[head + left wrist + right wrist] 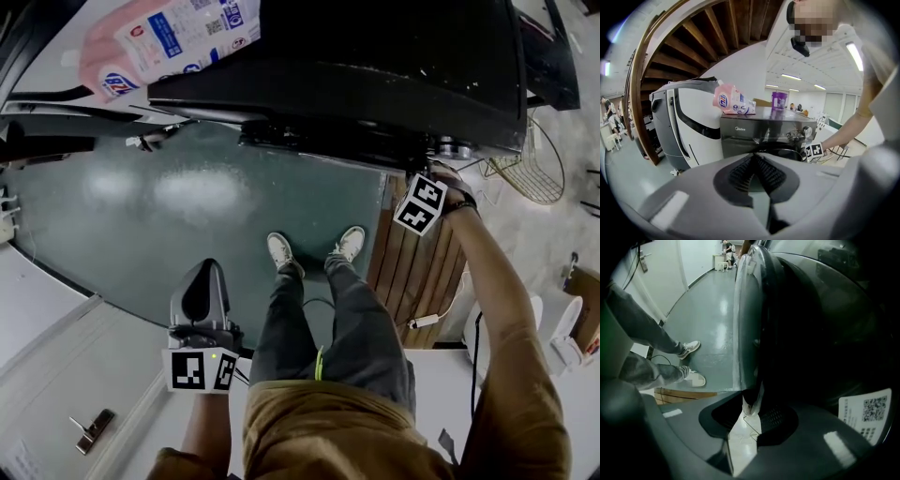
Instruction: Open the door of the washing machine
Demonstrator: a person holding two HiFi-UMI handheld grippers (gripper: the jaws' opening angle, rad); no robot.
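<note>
The dark washing machine point(375, 66) fills the top of the head view and stands straight ahead in the left gripper view point(764, 131). Its round glass door point(750, 310) runs edge-on through the right gripper view, standing a little off the dark front. My right gripper point(752, 404) points steeply down, and the door's rim sits pinched between its narrow jaws. In the head view that gripper point(441, 155) reaches under the machine's front edge, at the right. My left gripper point(206, 272) hangs back near my left leg, shut and empty, its pads point(761, 171) meeting.
A pink detergent bag point(169, 37) lies on the machine's top, a purple container point(779, 100) behind it. A white appliance point(689, 126) stands left of the machine. Wooden slats point(412, 272) and a wire basket point(534, 169) are at the right. My shoes point(281, 251) rest on the green floor.
</note>
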